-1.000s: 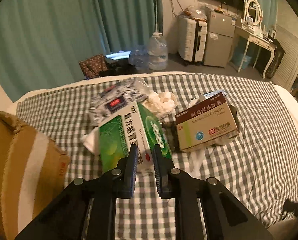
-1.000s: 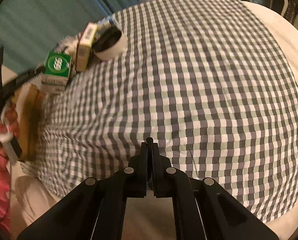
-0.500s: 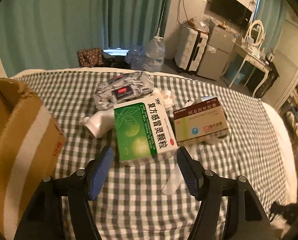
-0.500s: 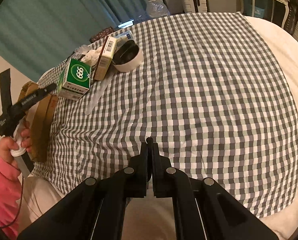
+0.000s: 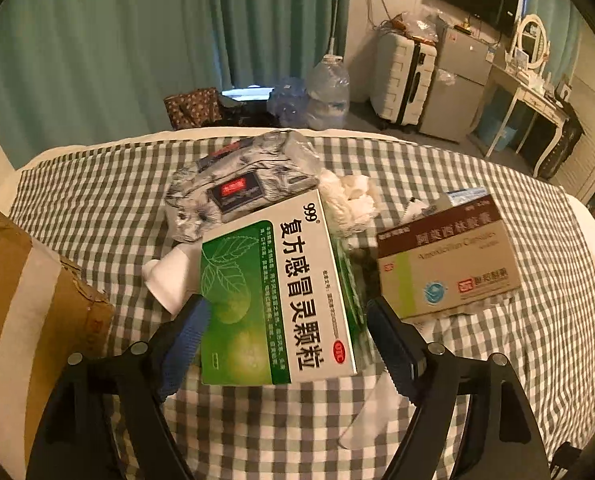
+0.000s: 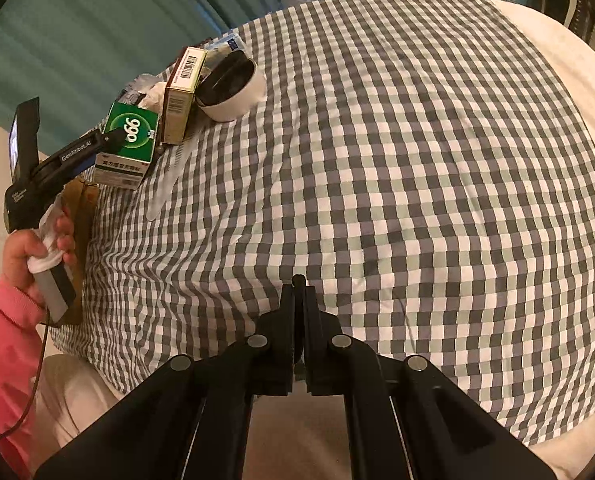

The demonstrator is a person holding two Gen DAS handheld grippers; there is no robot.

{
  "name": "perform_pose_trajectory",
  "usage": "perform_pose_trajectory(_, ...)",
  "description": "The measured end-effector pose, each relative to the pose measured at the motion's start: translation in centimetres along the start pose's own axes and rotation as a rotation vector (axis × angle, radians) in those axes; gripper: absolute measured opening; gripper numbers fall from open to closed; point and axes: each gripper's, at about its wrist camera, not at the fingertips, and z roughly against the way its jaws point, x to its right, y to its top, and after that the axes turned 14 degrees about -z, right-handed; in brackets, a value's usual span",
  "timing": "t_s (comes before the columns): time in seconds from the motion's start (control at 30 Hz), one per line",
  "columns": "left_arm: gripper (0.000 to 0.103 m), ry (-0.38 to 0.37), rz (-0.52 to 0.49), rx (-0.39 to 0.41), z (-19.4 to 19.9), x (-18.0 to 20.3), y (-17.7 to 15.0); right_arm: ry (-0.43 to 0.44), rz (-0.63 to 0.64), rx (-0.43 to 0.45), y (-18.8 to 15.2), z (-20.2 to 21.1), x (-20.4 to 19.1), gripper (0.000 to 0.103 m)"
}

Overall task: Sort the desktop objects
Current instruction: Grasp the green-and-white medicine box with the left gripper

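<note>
Pickup of the green medicine box (image 5: pixel 277 296) is in hand: the left tool (image 5: pixel 287 322) straddles it with jaws opening, pads not yet pressing.

The box lies on the checked bedcover (image 6: pixel 397 168), tilted across a white bottle (image 5: pixel 169 280), with a brown-and-beige medicine box (image 5: pixel 445 268) just beside it on the right. Next, the pads likely need to sink past the box's long edges and close squarely. Crowding is the risk: the right pad sits near the beige box, the left one touching or just beside the bottle. A grey wipes pack (image 5: pixel 237 188), crumpled tissue (image 5: pixel 349 196) and cardboard carton (image 5: pixel 29 320) lie around. The right tool (image 6: pixel 299 280) hangs closed and empty over bare cover.
</note>
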Motion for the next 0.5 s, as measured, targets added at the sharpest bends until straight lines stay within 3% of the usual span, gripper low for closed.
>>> perform_pose_trajectory(0.1,0.103,-0.002,0.023,-0.034,-0.8,-1.2,-0.2,0.001,0.000,-0.001,-0.1,-0.2,-0.1,0.003)
perform_pose_trajectory(0.2,0.103,-0.030,0.074,-0.058,-2.0,-2.2,-1.0,-0.003,0.004,-0.008,-0.5,-0.6,-0.2,0.003)
perform_pose_trajectory(0.23,0.101,-0.053,0.089,-0.055,-2.3,-2.5,-1.4,-0.006,0.004,-0.008,-0.6,-0.6,-0.3,0.003)
perform_pose_trajectory(0.27,0.085,-0.075,0.092,-0.044,-2.2,-2.5,-1.6,-0.008,0.004,-0.008,-0.7,-0.6,-0.3,0.003)
perform_pose_trajectory(0.3,0.078,-0.085,0.087,-0.044,-2.1,-2.3,-1.7,-0.010,0.006,-0.006,-0.7,-0.5,-0.3,0.003)
perform_pose_trajectory(0.5,0.077,-0.032,-0.020,0.001,0.8,-1.0,-2.2,-0.013,0.011,0.032,-0.9,1.2,-0.8,0.003)
